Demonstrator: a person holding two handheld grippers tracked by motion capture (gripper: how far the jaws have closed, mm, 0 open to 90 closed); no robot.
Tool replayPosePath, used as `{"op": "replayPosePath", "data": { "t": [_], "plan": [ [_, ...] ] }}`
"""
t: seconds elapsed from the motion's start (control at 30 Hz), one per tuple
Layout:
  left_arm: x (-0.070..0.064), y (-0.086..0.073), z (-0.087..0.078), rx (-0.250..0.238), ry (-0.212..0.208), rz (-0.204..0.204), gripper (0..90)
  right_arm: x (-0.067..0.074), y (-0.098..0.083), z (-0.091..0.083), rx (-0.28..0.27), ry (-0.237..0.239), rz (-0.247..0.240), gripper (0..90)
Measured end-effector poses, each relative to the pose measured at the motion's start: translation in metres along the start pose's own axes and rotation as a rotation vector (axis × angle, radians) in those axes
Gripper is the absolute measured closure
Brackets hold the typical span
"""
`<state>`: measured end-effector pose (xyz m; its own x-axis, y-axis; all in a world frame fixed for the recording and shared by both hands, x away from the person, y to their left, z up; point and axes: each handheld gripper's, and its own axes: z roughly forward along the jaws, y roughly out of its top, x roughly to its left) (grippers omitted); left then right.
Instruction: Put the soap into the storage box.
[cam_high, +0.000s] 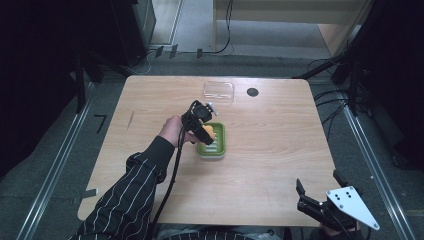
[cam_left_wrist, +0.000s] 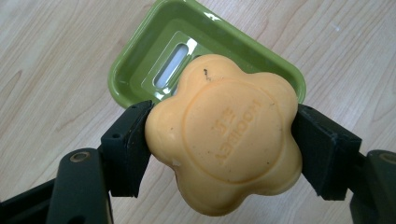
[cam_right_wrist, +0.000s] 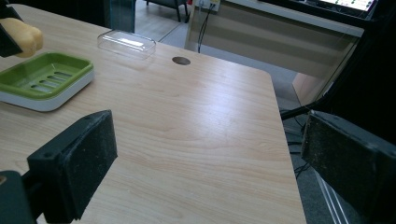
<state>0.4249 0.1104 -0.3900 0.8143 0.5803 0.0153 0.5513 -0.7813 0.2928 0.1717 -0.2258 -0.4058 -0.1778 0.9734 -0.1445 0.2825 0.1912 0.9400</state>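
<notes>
- Dark room around a grey floor, with metal rails at both sides and cables trailing at the far end.
- Wooden table, light grain, rounded corners, with a small round cable hole near its far edge.
- Striped sleeve of the person, entering from the near left edge; I see the hand on my left gripper's body.
- Right gripper at the near right corner of the table, grey three-cornered plate on top; its jaws stand wide apart with nothing between them, only bare tabletop ahead.
- Left gripper over the middle of the table, its jaws clamped on both sides of the soap.
- Clear plastic lid, lying flat near the far edge, just beside the cable hole and well apart from the dish.
- Green soap dish, on a white base, slotted floor, resting mid-table.
- Orange flower-shaped soap, embossed lettering on its face, held in my left gripper above the near-left rim of the dish, clear of its floor.
</notes>
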Motion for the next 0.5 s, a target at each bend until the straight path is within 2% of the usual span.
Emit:
{"op": "replayPosePath", "data": {
  "t": [0.5],
  "plan": [
    [0.003, 0.01, 0.017, 0.024, -0.008, 0.011, 27.3, 0.0, 0.0, 0.0, -0.002, 0.001, 0.001, 4.0]
  ]
}}
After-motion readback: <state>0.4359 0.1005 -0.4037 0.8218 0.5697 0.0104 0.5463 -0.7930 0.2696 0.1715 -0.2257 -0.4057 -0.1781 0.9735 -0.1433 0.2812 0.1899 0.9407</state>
